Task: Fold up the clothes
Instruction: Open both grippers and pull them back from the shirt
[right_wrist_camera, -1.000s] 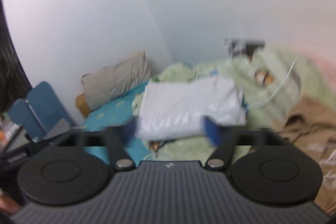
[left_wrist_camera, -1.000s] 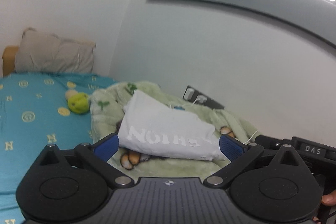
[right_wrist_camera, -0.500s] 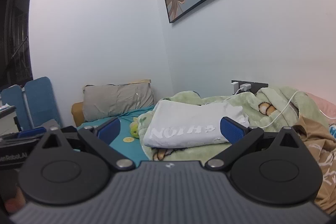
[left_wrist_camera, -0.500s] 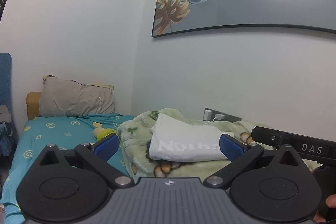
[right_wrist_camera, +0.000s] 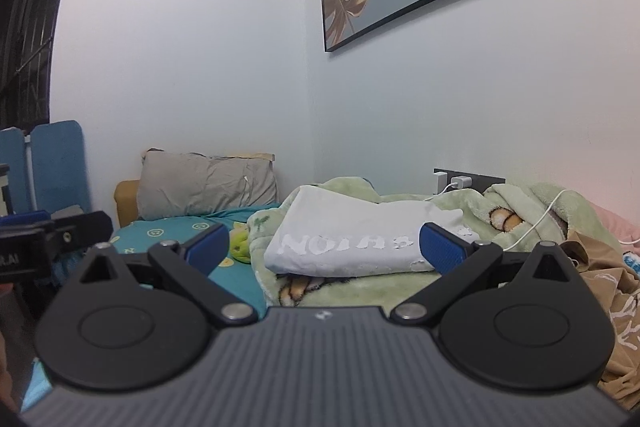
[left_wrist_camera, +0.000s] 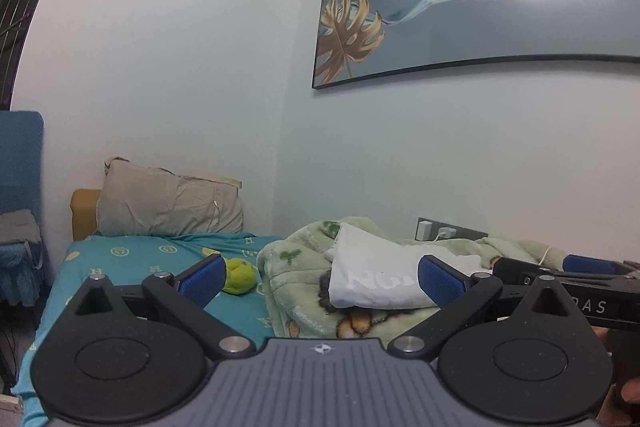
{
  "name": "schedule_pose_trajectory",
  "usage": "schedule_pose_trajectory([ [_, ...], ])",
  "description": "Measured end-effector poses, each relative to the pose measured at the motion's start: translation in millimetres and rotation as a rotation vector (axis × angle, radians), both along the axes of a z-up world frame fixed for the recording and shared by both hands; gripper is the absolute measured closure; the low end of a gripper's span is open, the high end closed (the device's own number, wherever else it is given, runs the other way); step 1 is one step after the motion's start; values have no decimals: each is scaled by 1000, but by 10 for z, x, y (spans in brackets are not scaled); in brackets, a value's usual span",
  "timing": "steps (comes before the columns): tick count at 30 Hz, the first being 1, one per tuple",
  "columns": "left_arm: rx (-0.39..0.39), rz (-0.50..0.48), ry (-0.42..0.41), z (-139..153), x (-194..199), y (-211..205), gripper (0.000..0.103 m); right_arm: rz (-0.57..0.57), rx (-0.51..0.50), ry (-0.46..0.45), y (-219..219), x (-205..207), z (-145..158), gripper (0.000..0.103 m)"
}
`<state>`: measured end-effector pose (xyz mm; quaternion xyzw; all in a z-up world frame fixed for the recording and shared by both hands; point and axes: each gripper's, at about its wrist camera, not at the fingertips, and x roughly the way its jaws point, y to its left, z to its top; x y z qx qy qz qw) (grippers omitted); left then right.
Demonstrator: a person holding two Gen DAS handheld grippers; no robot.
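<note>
Folded white shirt [right_wrist_camera: 352,247] with pale lettering, lying on a green blanket [right_wrist_camera: 360,287] on the bed [left_wrist_camera: 132,267], well ahead of both tools and touched by neither. Left hand-held gripper [left_wrist_camera: 320,277] with jaws spread wide, nothing between the blue pads [left_wrist_camera: 200,279]; right hand-held gripper [right_wrist_camera: 326,249] likewise wide apart and empty, both held roughly level and aimed at the shirt. Judged soft, light and limp: thin fabric in several stacked layers, likely to sag and slide open if lifted by one point, not fragile, not slippery on the fleecy blanket. Best taken at two spots at once, probably the two near corners of the folded front edge, pinching through all layers so the stack stays together; a grip on the top layer alone would likely peel the fold apart. Blanket underneath equally soft, so easy to catch by mistake with a low pinch. A tan garment [right_wrist_camera: 608,299] crumpled at the right edge of the right view, seemingly not yet folded, also limp and best gathered by a hem or shoulder seams. A white cable [right_wrist_camera: 536,223] trailing over the blanket near the shirt's far side, worth avoiding. No containers in view: no basket, box or drawer, so nothing held in one. A grey pillow [left_wrist_camera: 168,207] and a small green toy [left_wrist_camera: 240,277] lying apart on the sheet.
</note>
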<state>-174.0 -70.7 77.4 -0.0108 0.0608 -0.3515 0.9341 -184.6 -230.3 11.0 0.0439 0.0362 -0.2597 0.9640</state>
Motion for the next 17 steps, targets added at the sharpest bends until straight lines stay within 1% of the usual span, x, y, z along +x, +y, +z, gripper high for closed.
schedule_pose_trajectory([
  [4, 11, 15, 9, -36, 15, -18, 0, -1, 1, 5, 11, 41, -27, 0],
  [17, 26, 3, 20, -74, -23, -51, 0, -21, 3, 15, 13, 4, -44, 0],
])
